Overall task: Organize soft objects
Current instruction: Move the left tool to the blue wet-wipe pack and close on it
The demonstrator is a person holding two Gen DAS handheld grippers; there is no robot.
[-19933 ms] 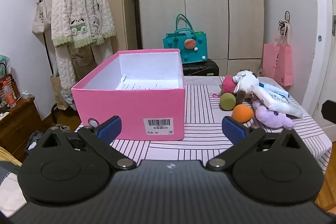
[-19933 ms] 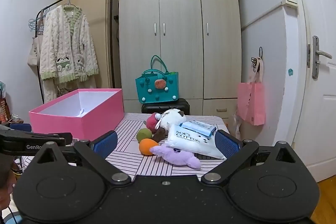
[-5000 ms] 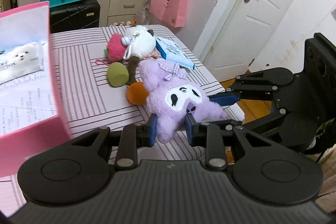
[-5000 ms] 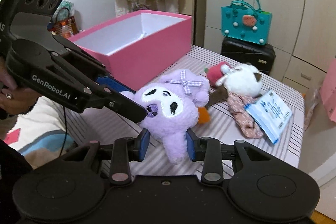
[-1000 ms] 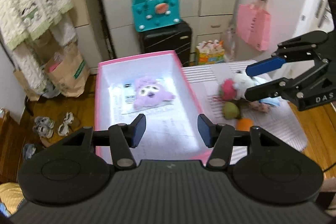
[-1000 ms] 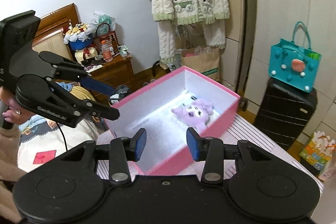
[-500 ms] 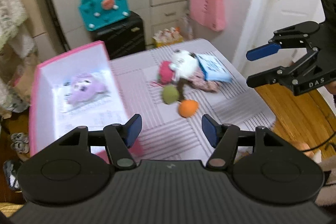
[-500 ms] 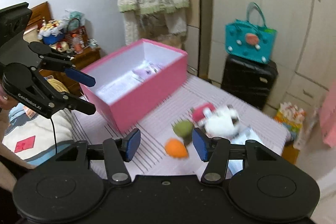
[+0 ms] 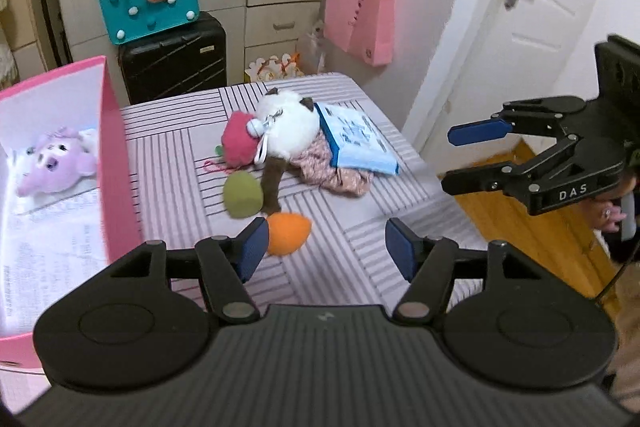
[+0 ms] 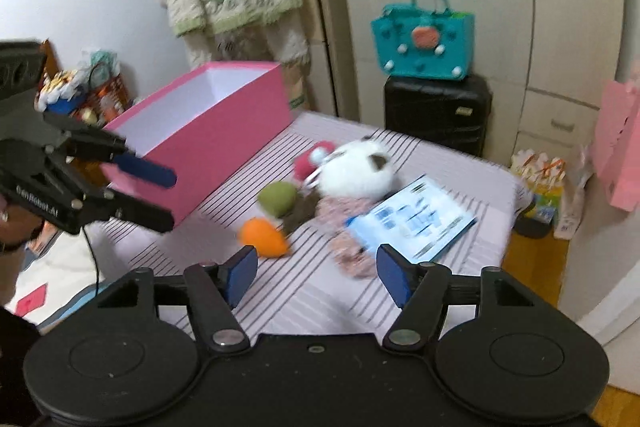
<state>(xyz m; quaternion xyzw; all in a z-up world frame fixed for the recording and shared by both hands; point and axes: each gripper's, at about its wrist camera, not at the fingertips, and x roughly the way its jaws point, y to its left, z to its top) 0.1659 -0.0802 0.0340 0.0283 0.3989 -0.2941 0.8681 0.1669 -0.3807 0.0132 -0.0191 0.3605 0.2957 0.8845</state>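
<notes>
Left wrist view: left gripper [image 9: 324, 247] and right gripper [image 10: 312, 273], both spread empty, above striped table [image 9: 172, 147]; purple plush [image 9: 54, 163] lies in pink box [image 9: 116, 163].

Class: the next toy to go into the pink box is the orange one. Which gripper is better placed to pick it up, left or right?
Probably the left gripper: the orange toy lies just beside its left finger, and the pink box is on that side. The right gripper, also open, has the toy further ahead and off to the left.
</notes>
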